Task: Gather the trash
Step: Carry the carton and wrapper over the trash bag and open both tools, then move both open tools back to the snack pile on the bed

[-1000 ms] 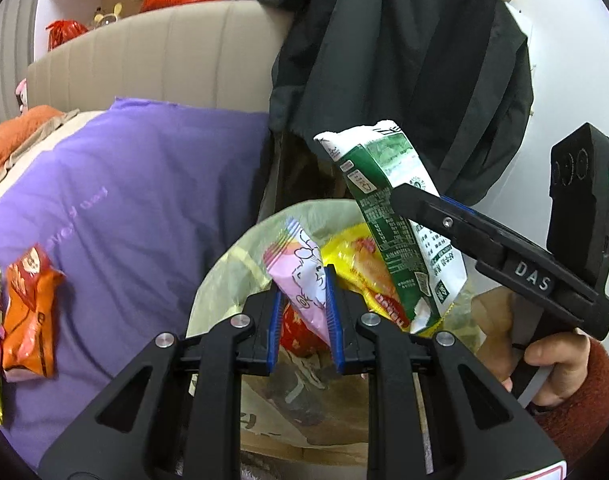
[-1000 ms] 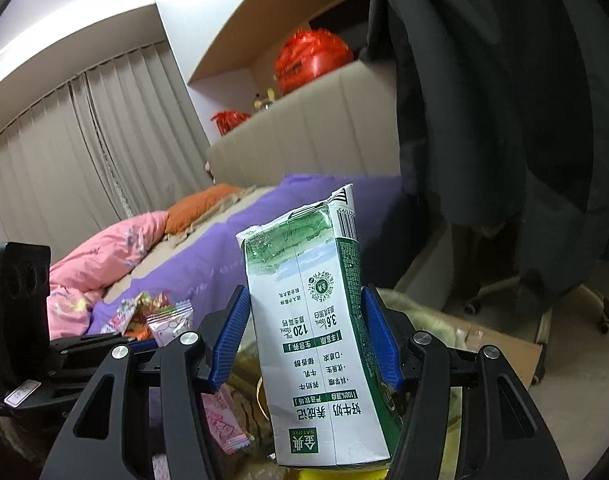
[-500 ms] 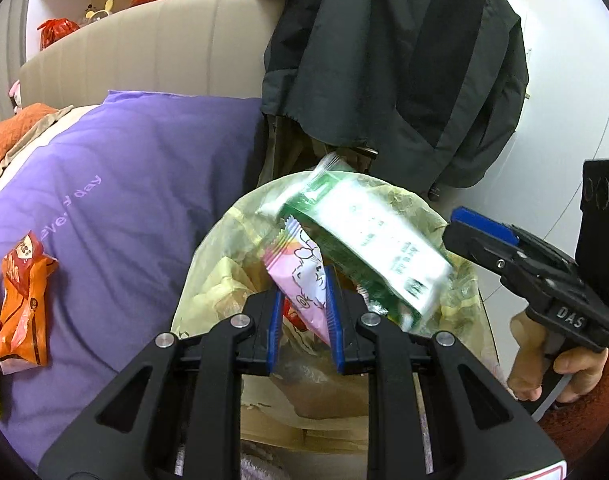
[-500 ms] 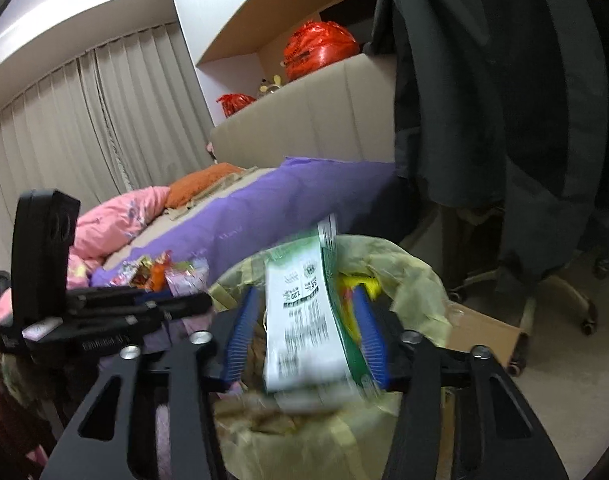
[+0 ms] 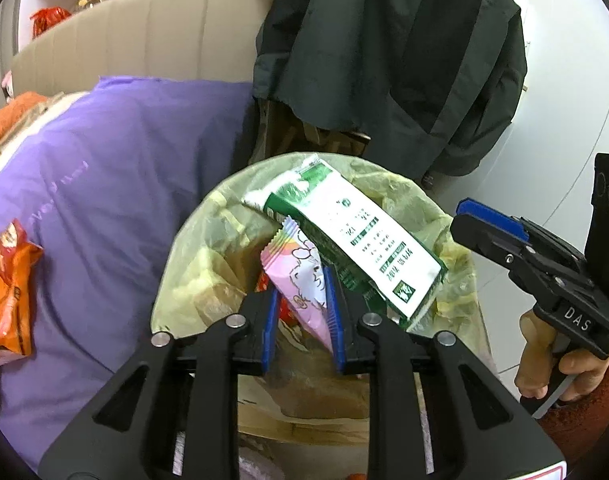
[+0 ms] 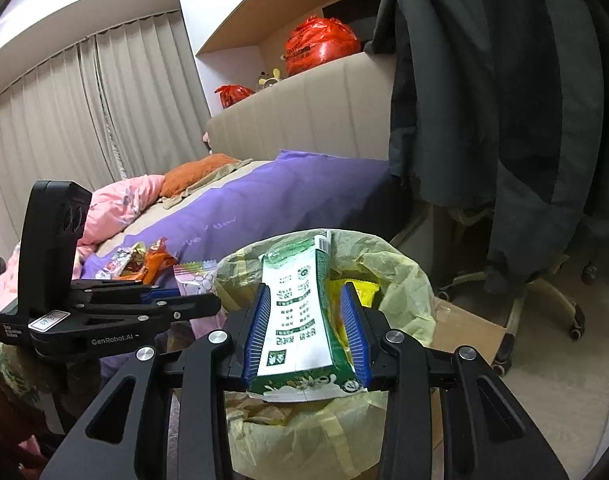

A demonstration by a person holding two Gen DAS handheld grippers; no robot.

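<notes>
A bin lined with a yellow bag (image 5: 192, 280) (image 6: 404, 280) stands beside the bed. A green and white milk carton (image 5: 356, 240) (image 6: 300, 316) lies tilted across its mouth. My right gripper (image 6: 306, 332) is open and hangs over the bin with the carton lying loose between its spread fingers; it also shows at the right of the left wrist view (image 5: 488, 224). My left gripper (image 5: 300, 312) holds a pink snack wrapper (image 5: 300, 276) over the bin, its jaws slightly parted around it. The wrapper also shows in the right wrist view (image 6: 194, 276).
Orange and other snack wrappers (image 5: 8, 280) (image 6: 144, 260) lie on the purple bedcover (image 5: 104, 184). A dark coat (image 5: 384, 60) hangs behind the bin. An office chair base (image 6: 544, 300) and flat cardboard (image 6: 464, 320) are on the floor at the right.
My right gripper opened and let the milk carton drop; it fell from upright onto the bin's mouth. My left gripper has kept hold of the pink wrapper, its jaws now a little wider.
</notes>
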